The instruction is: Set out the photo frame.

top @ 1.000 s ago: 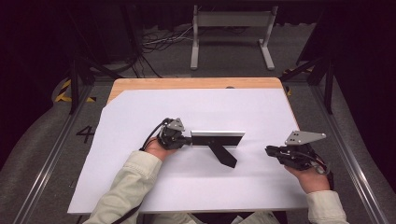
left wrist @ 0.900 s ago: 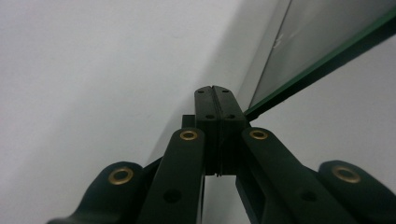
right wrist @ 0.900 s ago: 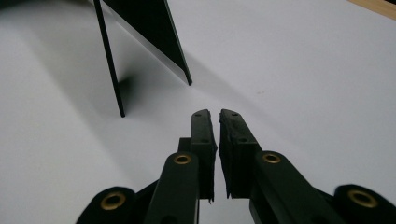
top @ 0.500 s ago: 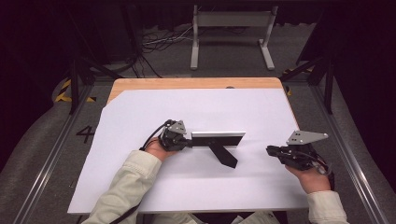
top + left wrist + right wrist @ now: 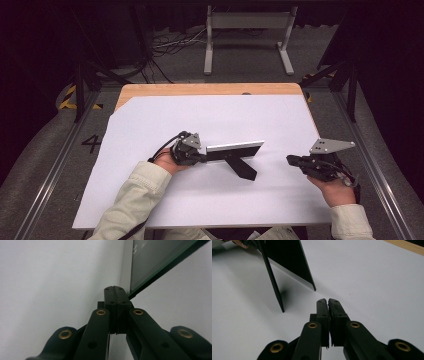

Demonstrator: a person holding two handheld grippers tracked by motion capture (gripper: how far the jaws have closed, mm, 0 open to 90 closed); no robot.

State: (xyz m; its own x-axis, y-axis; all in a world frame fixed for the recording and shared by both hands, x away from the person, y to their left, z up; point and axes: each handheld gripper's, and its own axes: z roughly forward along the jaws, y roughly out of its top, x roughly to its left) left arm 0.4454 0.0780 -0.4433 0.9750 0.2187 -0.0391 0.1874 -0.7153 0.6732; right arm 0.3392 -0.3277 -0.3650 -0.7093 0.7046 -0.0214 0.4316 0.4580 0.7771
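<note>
White paper sheeting [image 5: 200, 200] covers a wooden counter [image 5: 150, 90] in a dark room, with cables and a metal stand on the floor beyond it.

A person's left hand holds the left gripper [image 5: 199, 156] low over the sheet. Just in front of its jaw tips stands a picture frame [image 5: 235, 148], upright on its long edge, its glass face turned away from the person. In the left gripper view the jaws are pressed together with nothing showing between them, and the frame's near end [image 5: 150, 262] rises right at their tips, touching or nearly so; whether the tips pinch the frame's edge I cannot tell. Probably the gripper rests there to steady the frame while it stands.

Behind the frame, on the person's side, a black back leg [image 5: 242, 170] slants down to the sheet, propping the frame so it stays up on its own.

Well to the right of the frame, the right hand holds the right gripper [image 5: 292, 160] pointing towards it. Its jaws have just been closing and now stand almost shut on nothing, with a thin slit left between them. From the right gripper view, the frame's black back [image 5: 287, 260] and leg [image 5: 273, 282] lie ahead, apart from the tips.

No containers are on the counter.
</note>
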